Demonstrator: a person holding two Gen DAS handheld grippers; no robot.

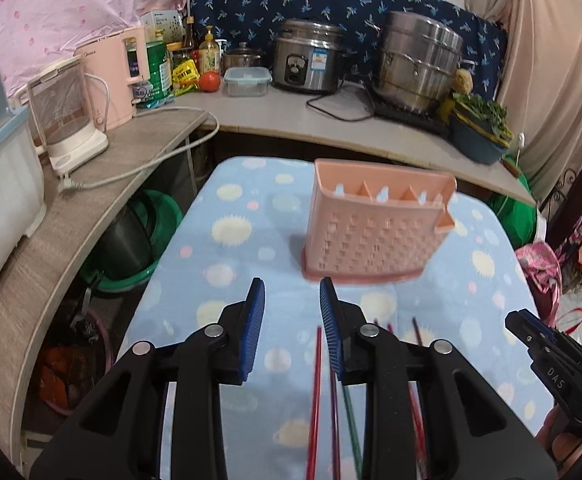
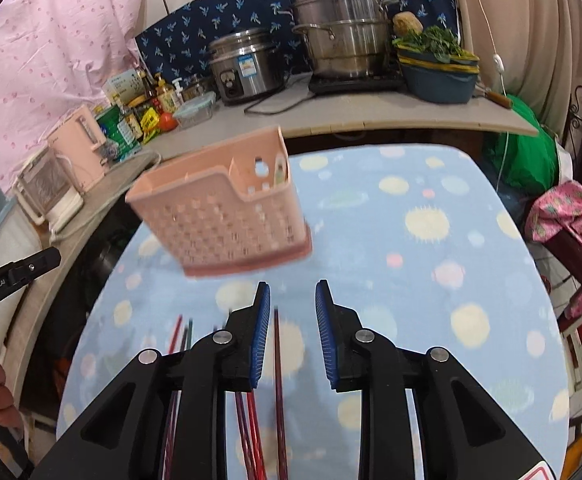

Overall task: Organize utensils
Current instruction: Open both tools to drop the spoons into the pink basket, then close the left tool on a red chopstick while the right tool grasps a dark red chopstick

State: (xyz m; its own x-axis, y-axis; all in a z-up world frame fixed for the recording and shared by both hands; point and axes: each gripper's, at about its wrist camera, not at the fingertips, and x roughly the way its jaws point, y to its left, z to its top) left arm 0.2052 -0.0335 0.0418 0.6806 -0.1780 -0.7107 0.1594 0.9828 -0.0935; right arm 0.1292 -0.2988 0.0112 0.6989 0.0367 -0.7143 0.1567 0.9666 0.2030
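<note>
A pink perforated utensil holder (image 1: 375, 228) stands on the table with the blue dotted cloth (image 1: 243, 248), empty as far as I can see; it also shows in the right wrist view (image 2: 219, 216). Several red and dark chopsticks (image 1: 315, 384) and a green one (image 1: 351, 420) lie flat on the cloth under my grippers; they also show in the right wrist view (image 2: 279, 380). My left gripper (image 1: 292, 296) is open and empty above them, short of the holder. My right gripper (image 2: 292, 300) is open and empty, to the holder's right front.
A counter (image 1: 275, 116) behind the table carries a rice cooker (image 1: 307, 56), a steel steamer pot (image 1: 419, 60), a kettle (image 1: 67, 116), bottles and a basin of greens (image 1: 479, 128). Green basins (image 1: 147, 240) sit under the left shelf.
</note>
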